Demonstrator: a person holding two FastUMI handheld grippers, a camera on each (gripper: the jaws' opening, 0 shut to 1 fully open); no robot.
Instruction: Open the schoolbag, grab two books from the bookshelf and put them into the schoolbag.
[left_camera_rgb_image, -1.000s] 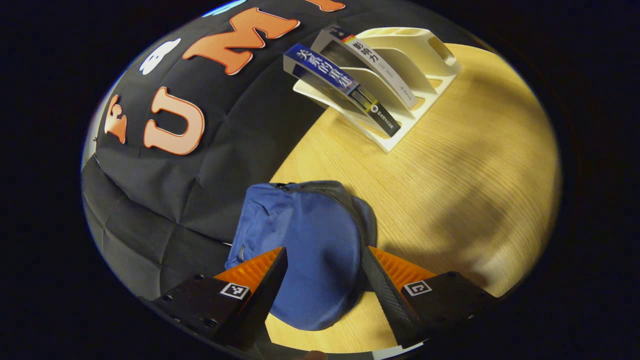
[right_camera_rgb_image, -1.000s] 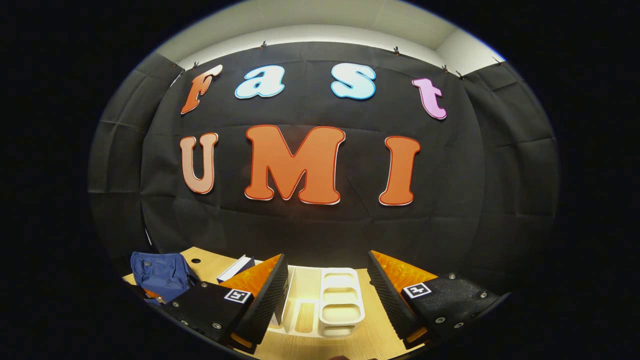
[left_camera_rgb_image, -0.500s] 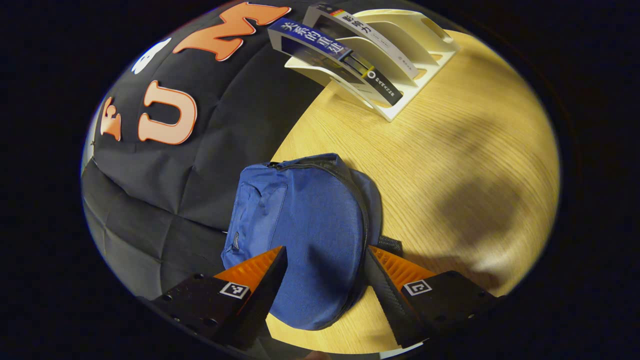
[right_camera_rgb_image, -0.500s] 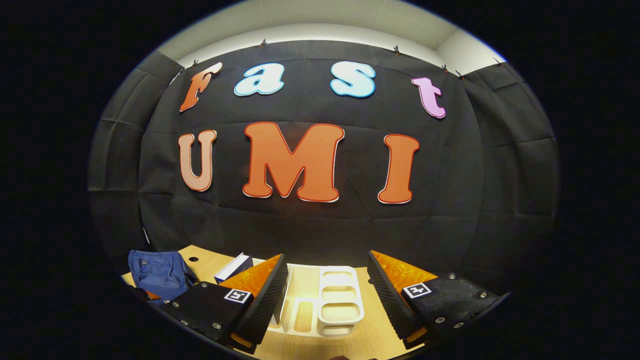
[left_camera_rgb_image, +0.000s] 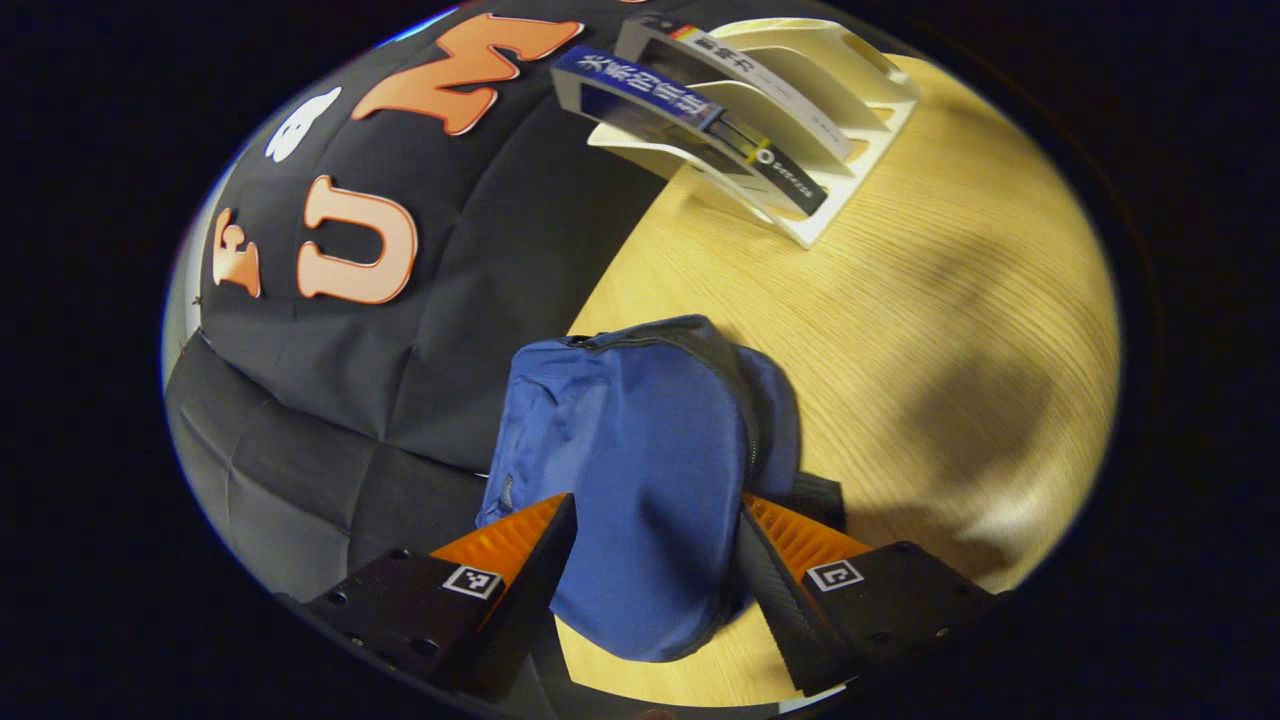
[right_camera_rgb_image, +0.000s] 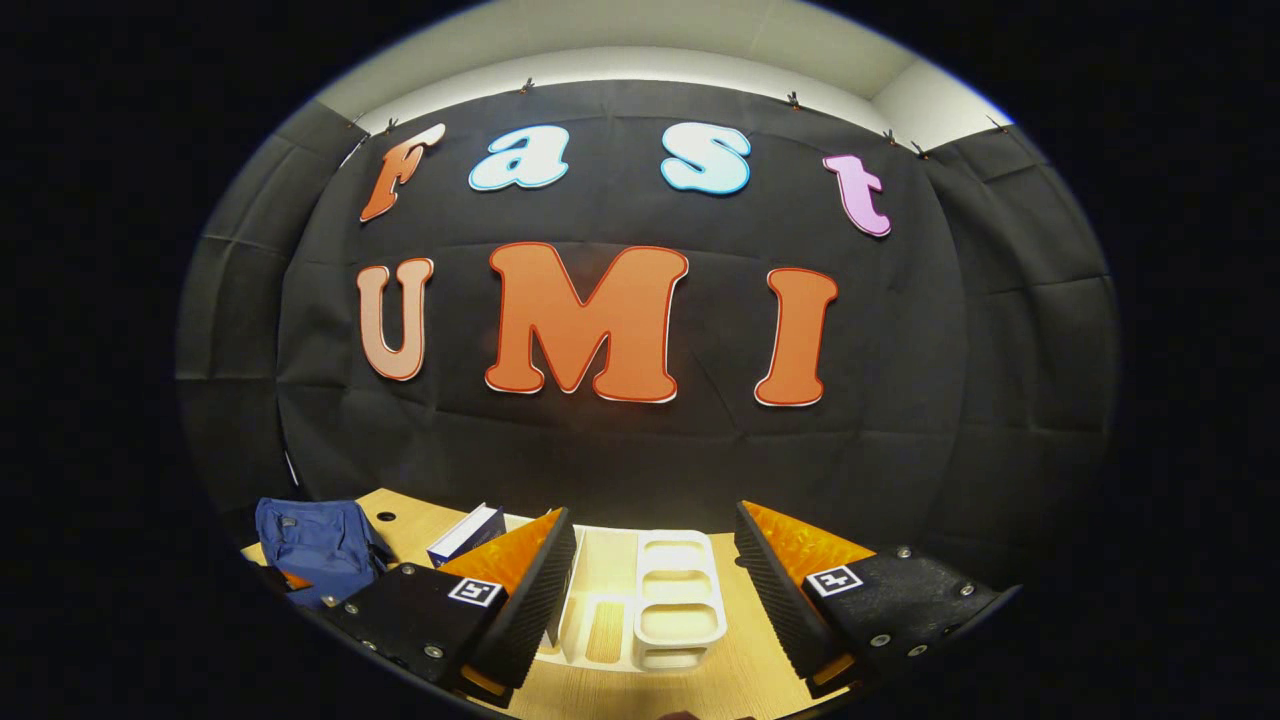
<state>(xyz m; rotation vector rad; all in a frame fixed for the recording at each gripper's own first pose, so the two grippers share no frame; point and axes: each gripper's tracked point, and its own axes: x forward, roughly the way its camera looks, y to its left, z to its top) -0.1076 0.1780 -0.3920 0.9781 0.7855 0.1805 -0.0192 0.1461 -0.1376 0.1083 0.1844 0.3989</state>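
A blue schoolbag (left_camera_rgb_image: 640, 470) stands on the wooden table (left_camera_rgb_image: 950, 330), its zipper closed along the top edge. My left gripper (left_camera_rgb_image: 655, 525) hangs open just above it, a finger on either side of the bag without pressing. The white bookshelf (left_camera_rgb_image: 800, 120) at the far end holds two leaning books: a blue-spined one (left_camera_rgb_image: 690, 125) and a white-spined one (left_camera_rgb_image: 765, 85). In the right gripper view, my right gripper (right_camera_rgb_image: 655, 555) is open, hovering in front of the bookshelf (right_camera_rgb_image: 650, 600); the blue-covered book (right_camera_rgb_image: 468, 532) and the schoolbag (right_camera_rgb_image: 315, 545) lie to its left.
The black cloth wall rises directly behind the bag and the shelf. A stretch of bare wooden table (left_camera_rgb_image: 900, 300) separates the bag from the shelf. A small hole (right_camera_rgb_image: 385, 518) sits in the tabletop near the bag.
The left gripper has shifted slightly, so the schoolbag sits a little more to the right between its fingers. The right gripper has barely moved.
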